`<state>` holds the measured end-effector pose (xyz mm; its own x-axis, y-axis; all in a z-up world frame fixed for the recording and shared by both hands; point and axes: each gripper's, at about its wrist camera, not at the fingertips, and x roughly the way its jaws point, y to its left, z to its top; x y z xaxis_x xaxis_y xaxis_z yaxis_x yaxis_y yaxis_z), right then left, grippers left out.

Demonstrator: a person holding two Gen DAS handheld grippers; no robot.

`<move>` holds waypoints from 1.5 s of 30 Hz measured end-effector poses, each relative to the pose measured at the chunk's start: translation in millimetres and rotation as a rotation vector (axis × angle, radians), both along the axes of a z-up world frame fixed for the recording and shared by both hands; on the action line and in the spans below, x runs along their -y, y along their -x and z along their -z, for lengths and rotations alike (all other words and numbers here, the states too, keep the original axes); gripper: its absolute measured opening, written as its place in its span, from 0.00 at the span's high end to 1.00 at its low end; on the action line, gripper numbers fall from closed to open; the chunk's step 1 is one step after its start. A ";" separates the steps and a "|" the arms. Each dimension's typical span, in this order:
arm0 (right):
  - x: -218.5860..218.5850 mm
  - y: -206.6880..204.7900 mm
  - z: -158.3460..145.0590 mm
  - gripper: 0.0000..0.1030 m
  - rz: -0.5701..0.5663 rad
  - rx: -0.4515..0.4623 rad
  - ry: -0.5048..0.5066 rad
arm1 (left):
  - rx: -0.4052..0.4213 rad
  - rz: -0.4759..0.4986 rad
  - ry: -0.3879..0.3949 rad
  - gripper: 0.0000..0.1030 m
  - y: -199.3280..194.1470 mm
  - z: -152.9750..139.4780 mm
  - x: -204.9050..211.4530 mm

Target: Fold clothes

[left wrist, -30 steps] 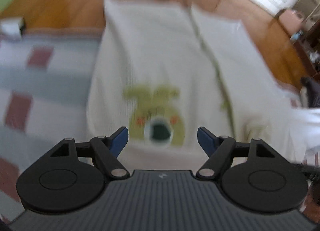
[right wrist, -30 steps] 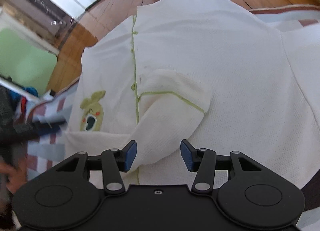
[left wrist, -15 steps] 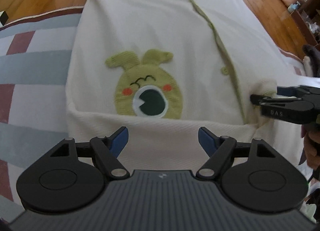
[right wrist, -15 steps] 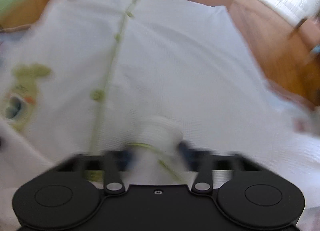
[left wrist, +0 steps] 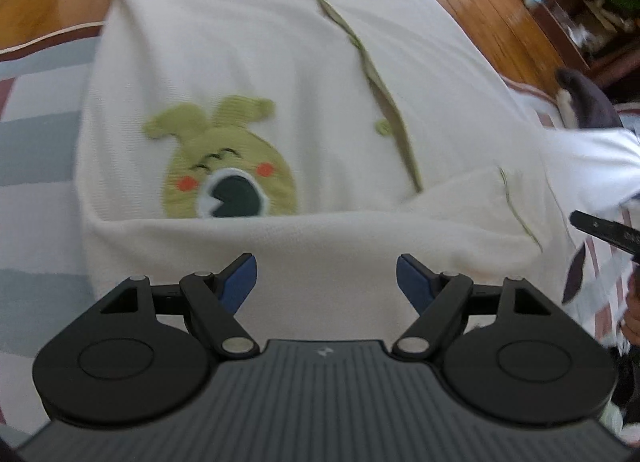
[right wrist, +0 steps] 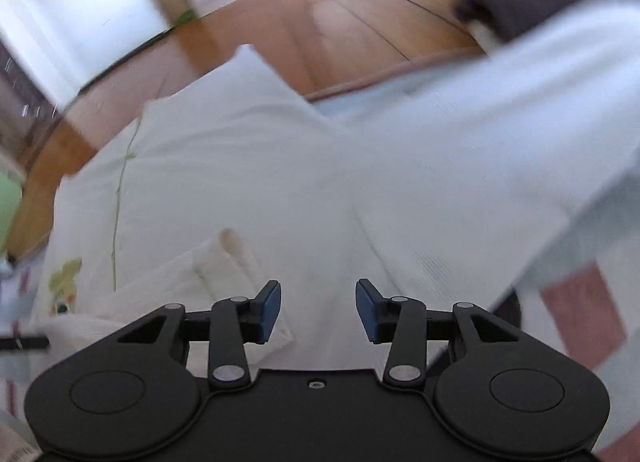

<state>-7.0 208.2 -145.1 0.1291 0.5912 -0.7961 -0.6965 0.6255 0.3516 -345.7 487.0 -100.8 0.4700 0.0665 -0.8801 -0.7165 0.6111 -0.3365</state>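
Cardigan: my cream knit cardigan [left wrist: 248,42] lay flat on the checked blanket [left wrist: 36,142], its far end reaching toward the wooden floor [right wrist: 340,22].
Applique: a green long-eared face [left wrist: 228,166] with red cheeks sat on the front panel, left of the green-edged placket [left wrist: 384,102] (one green button beside it).
Sleeve: one sleeve [left wrist: 360,238] was folded straight across the near part of the body, its green-trimmed cuff [left wrist: 508,198] ending near the placket.
Left gripper: my left gripper [left wrist: 326,278] hung over that sleeve, blue pads wide apart, nothing between them.
Right gripper: my right gripper [right wrist: 318,308] had its jaws parted, having just been opening; only flat white fabric showed below the gap, no pad pressing on it (the view was blurred).
Other sleeve: the second sleeve [right wrist: 500,122] stretched out to the right across the blanket, toward a dark garment [right wrist: 516,10].
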 end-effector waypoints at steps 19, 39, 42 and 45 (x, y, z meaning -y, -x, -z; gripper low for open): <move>-85.4 41.1 12.6 0.68 -0.441 0.080 0.000 | -0.030 -0.007 0.004 0.25 1.4 8.3 -2.6; -30.0 -5.6 -54.9 0.96 -0.260 0.017 -0.334 | 0.019 -0.080 0.006 0.25 15.3 8.0 -15.6; -45.7 -22.9 -45.7 0.95 -0.171 0.054 -0.238 | -0.033 -0.066 -0.056 0.25 10.2 8.7 -12.4; -72.9 -32.7 -23.9 0.91 -0.161 0.065 -0.138 | -0.097 -0.010 -0.113 0.25 -1.8 13.1 -6.2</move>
